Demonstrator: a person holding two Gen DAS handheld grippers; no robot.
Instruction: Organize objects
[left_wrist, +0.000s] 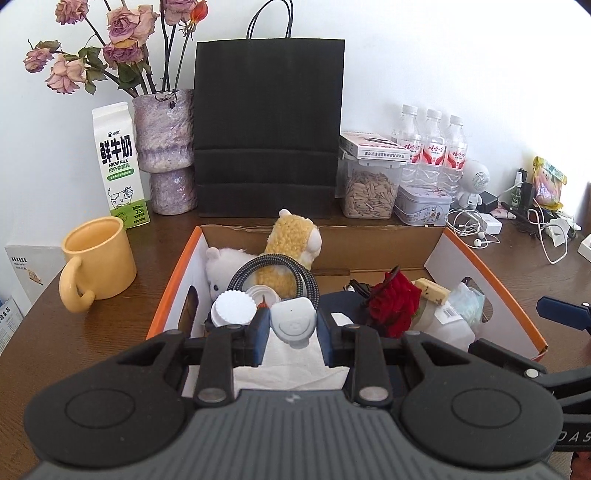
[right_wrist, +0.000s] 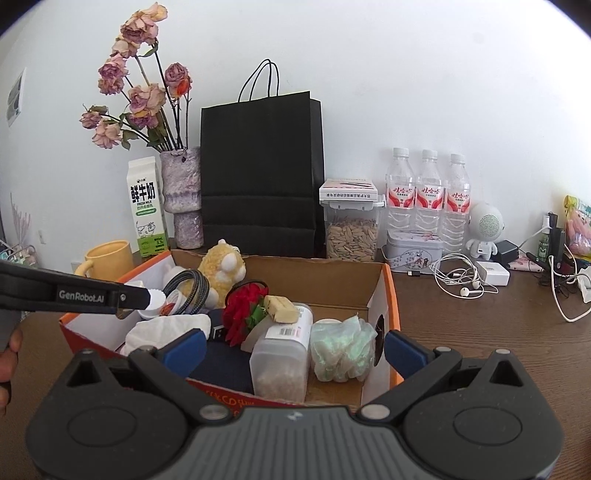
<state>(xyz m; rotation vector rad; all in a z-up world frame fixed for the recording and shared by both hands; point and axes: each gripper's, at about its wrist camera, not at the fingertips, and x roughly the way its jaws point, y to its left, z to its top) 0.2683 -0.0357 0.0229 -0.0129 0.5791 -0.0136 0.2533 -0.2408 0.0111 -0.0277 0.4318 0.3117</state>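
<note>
Your left tool (left_wrist: 291, 334) is clenched on a small pale grey lidded case (left_wrist: 293, 320), held low over the near-left part of the orange-edged cardboard box (left_wrist: 491, 273), above a white tissue (left_wrist: 291, 365). Your right tool (right_wrist: 293, 345) is released, its jaws spread wide at the box's near edge around 6 o'clock. You appear to be mid-sort: the next move likely calls for carrying the case clear of the braided cable (left_wrist: 236, 275) at 12 o'clock and setting it on the tabletop (left_wrist: 92, 332).
</note>
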